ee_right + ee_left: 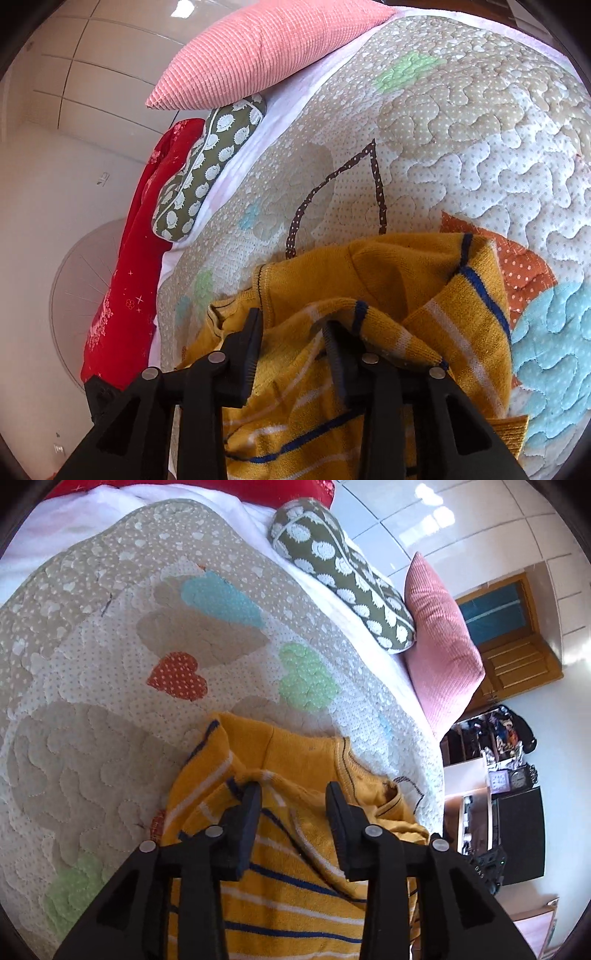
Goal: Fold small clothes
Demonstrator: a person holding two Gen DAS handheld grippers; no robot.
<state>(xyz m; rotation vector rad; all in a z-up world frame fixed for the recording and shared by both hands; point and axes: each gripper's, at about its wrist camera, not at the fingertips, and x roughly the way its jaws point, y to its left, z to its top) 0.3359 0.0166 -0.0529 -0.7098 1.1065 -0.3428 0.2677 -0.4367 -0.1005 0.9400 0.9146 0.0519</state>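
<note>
**Both Jaws Parted Over a Doubled-Up Yellow Sweater**

Nearest the cameras, the left gripper (293,794) stood with its jaws apart, the folded edge of the small yellow striped sweater (295,849) bunched in the gap between them and no pad visibly pressing it. The right gripper (293,325) stood much the same: jaws apart, a hump of knit rising between them and draping partly over one finger, so a light touch there could not be ruled out. With both pairs spread at once over a turned-over edge, the likeliest reading was a release, the hem laid across the body to make a fold.

The sweater lay on the quilt (110,701) of the bed, its striped lower part turned up over the plain yellow upper part, with a sleeve (476,306) thrown across on one side and the neckline (391,797) showing at the other. It sat rumpled rather than flat, so the fold probably wanted smoothing or a second turn before it counted as done.

Farther off, a green patterned cushion (343,572) and a pink ribbed pillow (439,638) rested along the bed's far edge, well clear of the garment. Beyond them were a red cloth (125,288), pale wall panels and a cluttered shelf (487,734).
</note>
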